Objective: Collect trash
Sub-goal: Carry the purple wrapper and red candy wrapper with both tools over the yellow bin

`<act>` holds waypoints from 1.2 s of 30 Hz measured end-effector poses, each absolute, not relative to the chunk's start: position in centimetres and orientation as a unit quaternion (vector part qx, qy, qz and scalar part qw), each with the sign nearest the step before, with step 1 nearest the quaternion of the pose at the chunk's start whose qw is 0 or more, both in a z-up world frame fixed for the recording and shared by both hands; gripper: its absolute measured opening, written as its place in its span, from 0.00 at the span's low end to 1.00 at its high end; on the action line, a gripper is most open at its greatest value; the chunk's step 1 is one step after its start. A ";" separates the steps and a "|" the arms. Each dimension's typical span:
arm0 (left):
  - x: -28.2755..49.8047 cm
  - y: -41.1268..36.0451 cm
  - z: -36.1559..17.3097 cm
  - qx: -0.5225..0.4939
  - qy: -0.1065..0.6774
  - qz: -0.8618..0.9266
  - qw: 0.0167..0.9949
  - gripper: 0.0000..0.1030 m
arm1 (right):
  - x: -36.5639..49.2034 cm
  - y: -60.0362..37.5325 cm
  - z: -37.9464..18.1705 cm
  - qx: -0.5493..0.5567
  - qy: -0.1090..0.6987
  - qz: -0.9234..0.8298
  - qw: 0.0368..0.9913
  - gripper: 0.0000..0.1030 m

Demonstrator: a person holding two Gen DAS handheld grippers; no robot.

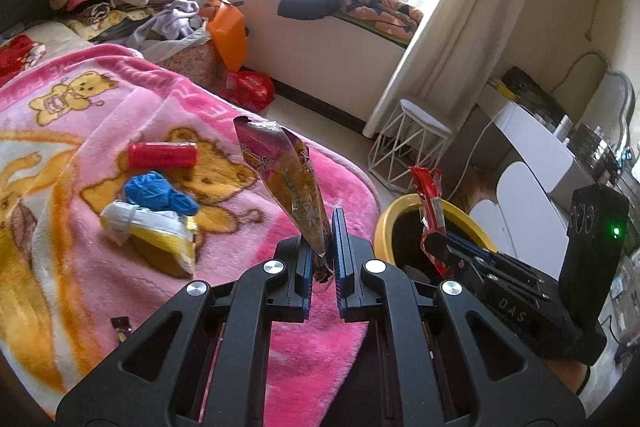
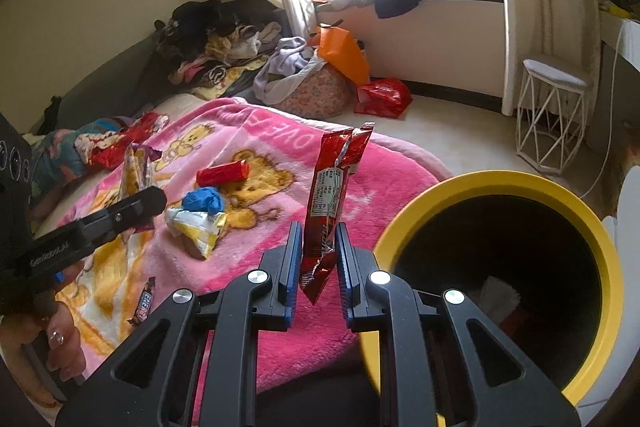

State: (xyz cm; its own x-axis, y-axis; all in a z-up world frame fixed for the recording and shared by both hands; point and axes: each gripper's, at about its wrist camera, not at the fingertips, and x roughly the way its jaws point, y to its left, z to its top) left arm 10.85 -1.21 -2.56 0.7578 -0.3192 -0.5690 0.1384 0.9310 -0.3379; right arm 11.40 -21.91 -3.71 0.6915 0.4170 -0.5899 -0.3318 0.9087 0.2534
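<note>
Left hand-held gripper (image 1: 323, 259) pinching snack bag (image 1: 286, 179), right hand-held gripper (image 2: 316, 263) red wrapper (image 2: 332, 195).

The yellow bin (image 2: 496, 187) stands open-mouthed at the near right, while wrappers (image 2: 200, 227) litter the pink blanket (image 2: 380, 179) on its left.

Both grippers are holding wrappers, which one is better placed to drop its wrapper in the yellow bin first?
Right. The right gripper, shut on the red wrapper, is beside the yellow bin's rim. The left gripper, holding the pink snack bag, hangs over the blanket, farther away.
</note>
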 end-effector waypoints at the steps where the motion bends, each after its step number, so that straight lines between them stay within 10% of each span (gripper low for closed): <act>1: 10.8 -1.5 -2.6 -0.137 0.326 -0.127 0.927 0.05 | 11.4 -22.3 -3.7 0.067 0.336 0.201 0.918 0.16; 36: 11.3 -11.4 -4.2 -0.082 0.354 -0.216 0.906 0.05 | 11.1 -32.6 -5.6 0.123 0.346 0.095 0.925 0.16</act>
State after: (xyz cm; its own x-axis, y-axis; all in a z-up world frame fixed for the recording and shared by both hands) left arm 11.30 -11.39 -4.25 0.6556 -0.4495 -0.6067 0.3336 0.8933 -0.3014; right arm 11.11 -32.63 -5.63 0.7433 0.2605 -0.6162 -0.0899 0.9516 0.2938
